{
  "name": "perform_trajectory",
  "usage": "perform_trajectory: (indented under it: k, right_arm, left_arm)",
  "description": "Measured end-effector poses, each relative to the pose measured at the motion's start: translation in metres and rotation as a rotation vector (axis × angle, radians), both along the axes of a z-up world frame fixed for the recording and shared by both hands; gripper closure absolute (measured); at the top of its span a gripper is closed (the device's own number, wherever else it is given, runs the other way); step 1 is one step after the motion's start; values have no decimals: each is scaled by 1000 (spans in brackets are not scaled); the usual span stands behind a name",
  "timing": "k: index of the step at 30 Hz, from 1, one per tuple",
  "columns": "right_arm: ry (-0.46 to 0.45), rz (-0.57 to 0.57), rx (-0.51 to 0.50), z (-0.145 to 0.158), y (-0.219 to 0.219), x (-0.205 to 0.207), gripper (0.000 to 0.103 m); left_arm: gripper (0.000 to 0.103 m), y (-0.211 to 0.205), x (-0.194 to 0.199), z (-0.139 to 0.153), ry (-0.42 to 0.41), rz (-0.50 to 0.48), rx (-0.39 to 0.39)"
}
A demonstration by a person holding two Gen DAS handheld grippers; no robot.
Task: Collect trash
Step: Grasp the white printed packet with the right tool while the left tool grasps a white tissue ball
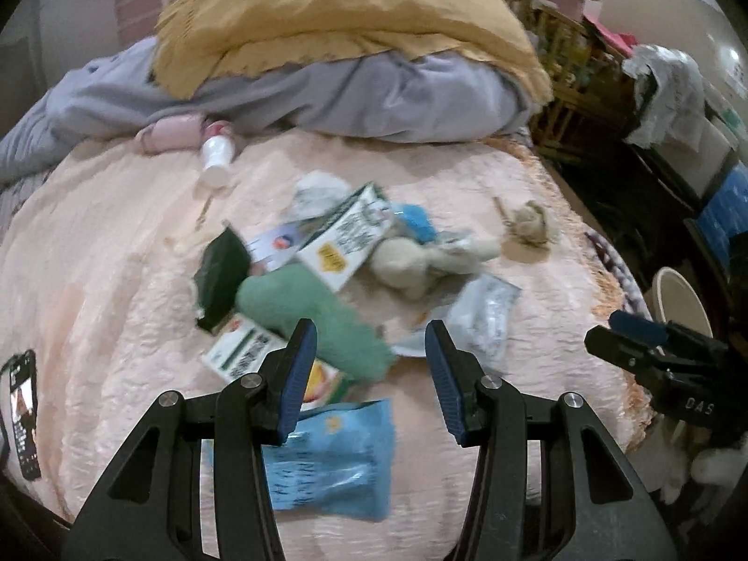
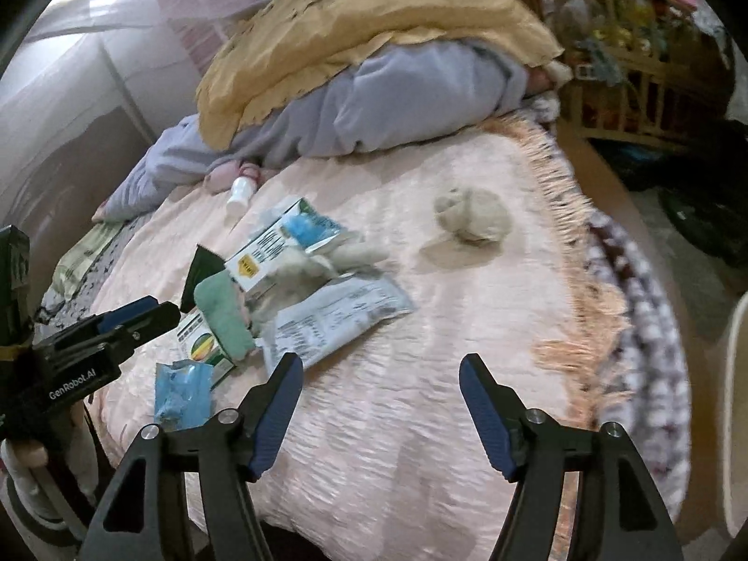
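Pink fringed bedspread (image 2: pixel 420 420), piled mustard blanket (image 1: pixel 346 14) over lilac duvet (image 2: pixel 411 103), wooden shelf (image 2: pixel 622 70) beside.

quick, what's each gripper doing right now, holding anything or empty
Left gripper: jaws open, empty, above the trash pile.
Right gripper: jaws open, empty, over the bedspread.

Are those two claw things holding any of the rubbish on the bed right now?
No. The left gripper and the right gripper both stand open over the bed, with nothing between their fingers.
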State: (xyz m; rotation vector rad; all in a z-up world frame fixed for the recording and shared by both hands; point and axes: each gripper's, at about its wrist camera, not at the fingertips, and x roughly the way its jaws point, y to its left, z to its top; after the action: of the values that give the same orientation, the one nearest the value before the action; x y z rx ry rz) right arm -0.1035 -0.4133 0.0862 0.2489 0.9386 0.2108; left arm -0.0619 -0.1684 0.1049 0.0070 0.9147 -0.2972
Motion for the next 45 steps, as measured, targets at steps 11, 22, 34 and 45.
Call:
perform_trajectory:
  k: [11, 22, 34, 45]
  right_arm:
    - [166, 50, 130, -47, 41, 56, 35]
    - [218, 30, 73, -62, 64, 87, 29]
    - [110, -4, 59, -32, -6, 33, 66]
    - [110, -72, 128, -39, -44, 29, 40]
  left_arm:
    - [56, 32, 13, -6, 31, 53, -52]
    - [56, 27, 26, -15, 60, 35, -72]
    - [42, -44, 66, -30, 101, -64, -46]
    - [43, -92, 108, -69, 146, -66, 39]
